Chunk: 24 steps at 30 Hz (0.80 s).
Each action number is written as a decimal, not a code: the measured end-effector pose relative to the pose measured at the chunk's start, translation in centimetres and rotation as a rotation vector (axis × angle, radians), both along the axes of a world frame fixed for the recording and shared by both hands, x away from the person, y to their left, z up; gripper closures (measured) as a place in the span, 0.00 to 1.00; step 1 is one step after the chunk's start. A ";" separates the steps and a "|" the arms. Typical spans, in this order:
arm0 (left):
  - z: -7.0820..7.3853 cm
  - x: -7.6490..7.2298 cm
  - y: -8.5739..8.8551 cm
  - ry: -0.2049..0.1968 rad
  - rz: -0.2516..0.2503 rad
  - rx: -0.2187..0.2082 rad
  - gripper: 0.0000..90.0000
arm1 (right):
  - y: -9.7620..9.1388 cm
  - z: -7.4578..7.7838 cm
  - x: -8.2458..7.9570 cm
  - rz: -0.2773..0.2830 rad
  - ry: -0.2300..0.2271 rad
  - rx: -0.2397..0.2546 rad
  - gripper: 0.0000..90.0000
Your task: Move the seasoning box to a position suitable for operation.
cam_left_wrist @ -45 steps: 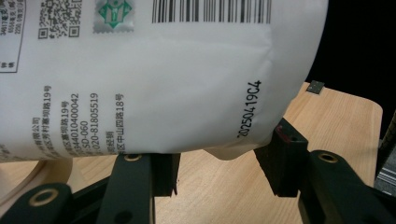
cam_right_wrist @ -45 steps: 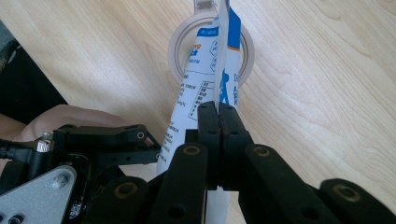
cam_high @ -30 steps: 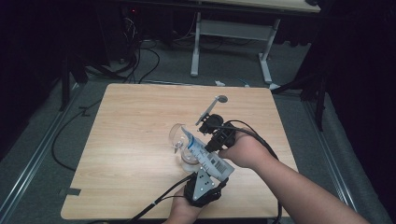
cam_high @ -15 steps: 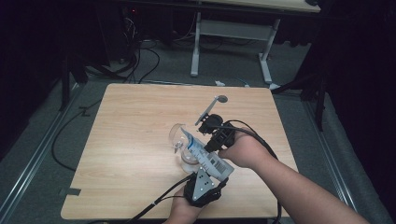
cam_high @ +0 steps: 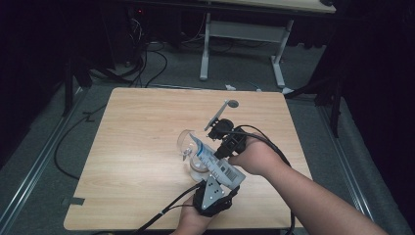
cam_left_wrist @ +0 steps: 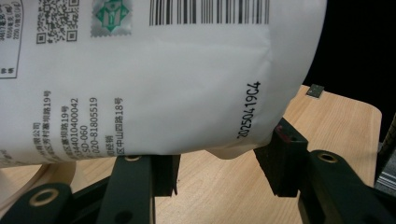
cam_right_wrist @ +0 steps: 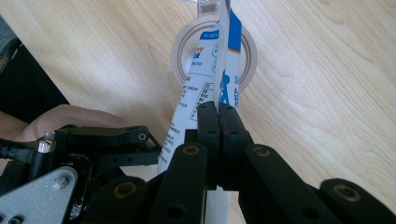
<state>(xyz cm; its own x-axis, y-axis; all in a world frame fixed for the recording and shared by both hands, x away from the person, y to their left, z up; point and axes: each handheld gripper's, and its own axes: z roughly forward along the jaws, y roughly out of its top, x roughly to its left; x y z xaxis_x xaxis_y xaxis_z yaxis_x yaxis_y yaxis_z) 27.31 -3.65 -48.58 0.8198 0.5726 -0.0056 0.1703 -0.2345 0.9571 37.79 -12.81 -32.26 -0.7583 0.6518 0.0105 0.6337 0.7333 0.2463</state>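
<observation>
Two claws on one pouch [cam_high: 215, 161]: my right claw [cam_right_wrist: 218, 116] pinches its edge tight, my left claw [cam_left_wrist: 217, 170] sits half-wide around its bottom, over a glass [cam_high: 188, 147].

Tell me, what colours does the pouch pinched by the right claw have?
The pouch is white with blue panels and dark print, seen best in the right gripper view.

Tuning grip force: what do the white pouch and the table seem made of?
Pouch: probably thin plastic film, smooth with a slight sheen; it creases softly and carries printed text and a barcode. Table: light wood or wood-look laminate, matte, with visible grain.
</observation>
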 end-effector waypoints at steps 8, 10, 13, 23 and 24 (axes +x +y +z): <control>0.2 0.1 0.0 0.000 0.002 -0.005 0.60 | 0.2 0.2 0.0 -0.002 -0.003 -0.003 0.99; 0.3 0.1 0.0 0.000 0.000 -0.007 0.60 | 0.2 0.2 0.0 -0.002 -0.006 -0.002 0.99; 0.3 0.1 0.0 -0.001 0.000 -0.006 0.60 | 0.2 0.2 0.0 -0.001 -0.007 -0.001 0.99; 0.3 0.1 -0.1 -0.003 0.000 -0.007 0.60 | 0.1 0.3 0.0 0.004 -0.009 0.001 0.99; 0.3 0.1 -0.1 -0.003 0.000 -0.008 0.60 | 0.1 0.3 0.0 0.002 -0.008 0.002 0.99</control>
<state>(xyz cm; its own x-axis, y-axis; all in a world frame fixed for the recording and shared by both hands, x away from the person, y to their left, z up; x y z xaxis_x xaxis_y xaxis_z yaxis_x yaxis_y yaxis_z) 27.43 -3.72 -48.26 0.8198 0.5726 -0.0073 0.1671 -0.2269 0.9595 37.78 -12.72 -31.96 -0.7599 0.6501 0.0052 0.6300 0.7344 0.2527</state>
